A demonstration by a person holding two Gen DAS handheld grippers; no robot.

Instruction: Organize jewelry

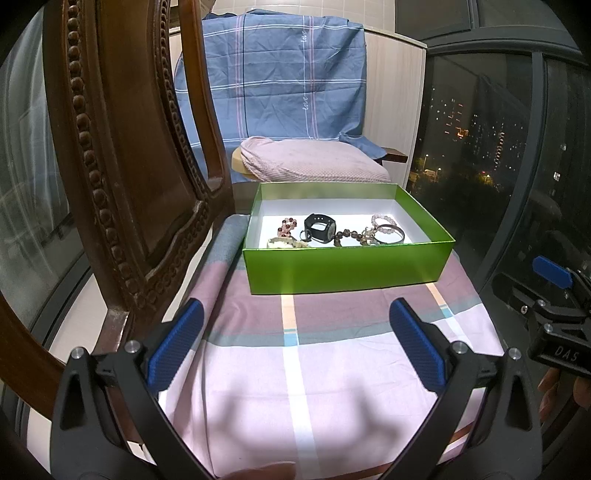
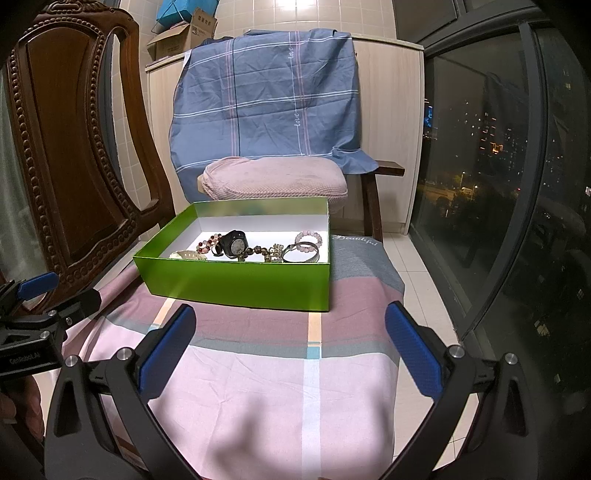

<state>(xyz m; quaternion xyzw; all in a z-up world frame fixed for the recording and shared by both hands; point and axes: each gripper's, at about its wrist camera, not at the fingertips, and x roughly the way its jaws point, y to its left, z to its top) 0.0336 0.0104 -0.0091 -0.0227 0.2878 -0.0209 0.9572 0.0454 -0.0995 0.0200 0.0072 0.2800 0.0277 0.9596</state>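
1. Indoors at night, a counter (image 2: pixel 258 369) draped in a pink, mauve and grey checked cloth (image 1: pixel 332 369) stands beside dark windows (image 2: pixel 480 166) showing city lights.
2. At far centre a blue plaid sheet (image 2: pixel 266 103) hangs over a cabinet, with a pink cushion (image 2: pixel 273 181) on a stool just below it; a carved wooden chair back (image 2: pixel 66 147) rises at the left, and cardboard boxes (image 2: pixel 184 33) sit on the cabinet top.
3. One green box (image 2: pixel 236 284), white inside, rests on the far half of the cloth.
4. Both tools hang above the bare near cloth, well apart from the box: the left tool (image 1: pixel 295 343) and the right tool (image 2: pixel 291 347) each have their blue pads spread wide, gripping nothing and touching nothing.
5. All the jewelry lies inside the box: one black watch (image 2: pixel 234 245), one red-bead bracelet (image 2: pixel 208 243), one pink-bead bracelet (image 2: pixel 308 240), one metal bangle (image 2: pixel 301 254), one dark bead strand (image 1: pixel 345 236) and one cream-coloured piece (image 2: pixel 186 254) at the near left. The small items at the middle are too tangled to count further.
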